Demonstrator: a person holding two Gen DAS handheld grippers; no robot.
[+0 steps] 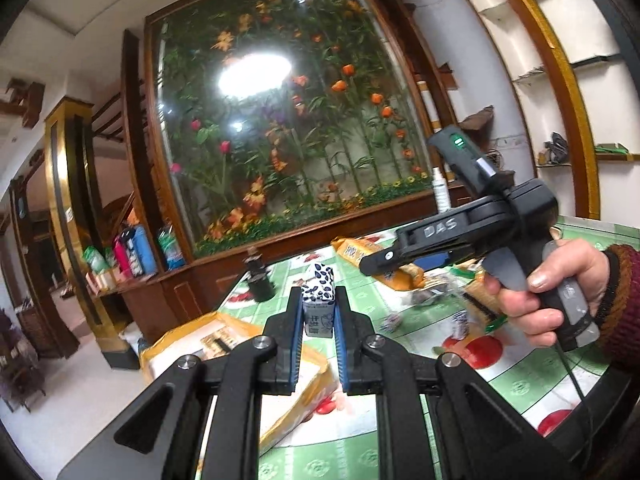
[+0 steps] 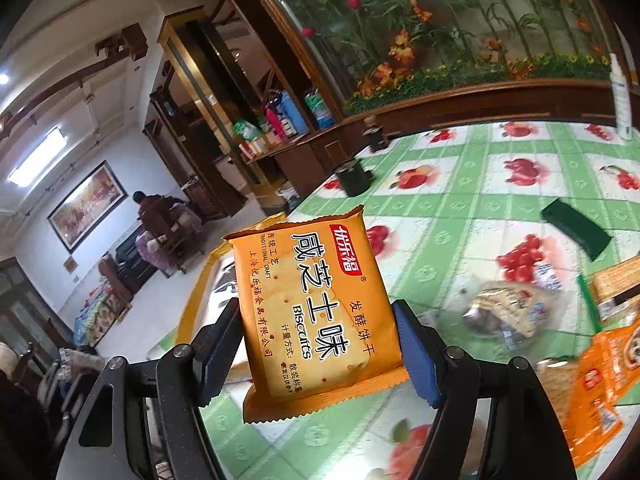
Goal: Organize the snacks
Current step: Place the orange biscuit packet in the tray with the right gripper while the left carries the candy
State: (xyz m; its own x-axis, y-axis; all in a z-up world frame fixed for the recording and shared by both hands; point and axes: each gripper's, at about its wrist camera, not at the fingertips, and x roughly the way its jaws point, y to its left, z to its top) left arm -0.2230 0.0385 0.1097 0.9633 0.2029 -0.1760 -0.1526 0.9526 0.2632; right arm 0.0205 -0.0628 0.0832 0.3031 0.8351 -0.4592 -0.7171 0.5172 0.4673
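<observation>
My left gripper [image 1: 318,312] is shut on a small white candy with dark blue leaf print [image 1: 318,302], held upright above the table. In the right wrist view my right gripper [image 2: 320,320] is shut on an orange biscuit packet [image 2: 316,308], gripped by its two side edges and lifted over the table's left edge. The right gripper [image 1: 384,258] also shows in the left wrist view, held by a hand [image 1: 560,292] in a dark red sleeve. Below the left gripper lies an orange cardboard box [image 1: 224,344]. More snack packets [image 2: 508,312] lie loose on the tablecloth.
The table wears a green and white fruit-print cloth [image 2: 472,208]. On it stand a dark round cup [image 2: 354,178], a dark flat case [image 2: 576,234] and a white spray bottle [image 2: 622,96]. A wooden cabinet with a flower display [image 1: 280,120] backs the table. A person [image 2: 150,208] sits far off.
</observation>
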